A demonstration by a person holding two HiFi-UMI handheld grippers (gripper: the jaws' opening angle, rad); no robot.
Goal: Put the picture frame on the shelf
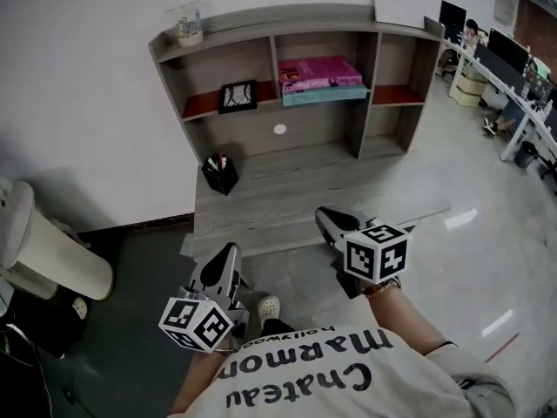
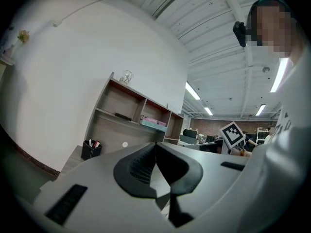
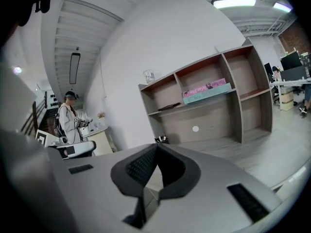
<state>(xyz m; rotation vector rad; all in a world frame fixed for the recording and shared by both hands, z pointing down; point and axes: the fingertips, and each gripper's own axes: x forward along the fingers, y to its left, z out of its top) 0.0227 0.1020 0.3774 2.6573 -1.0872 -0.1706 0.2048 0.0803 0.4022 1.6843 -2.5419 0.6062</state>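
- First, the left gripper [image 1: 224, 264] was well in front of the shelf [image 1: 287, 20], toward its left side, with its jaws pressed together and nothing between them.
- The picture frame [image 1: 237, 96] was already inside the shelf, on the red board of its left compartment, where it seemed to lie flat or nearly so; the task looked done.
- I judged the frame light and stiff, but probably glass-fronted, so fragile and a little slippery; the safe hold would be on its dark border at one side edge, not on the face.
- The right gripper [image 1: 335, 220], also well in front of the shelf, had its jaws together, empty.
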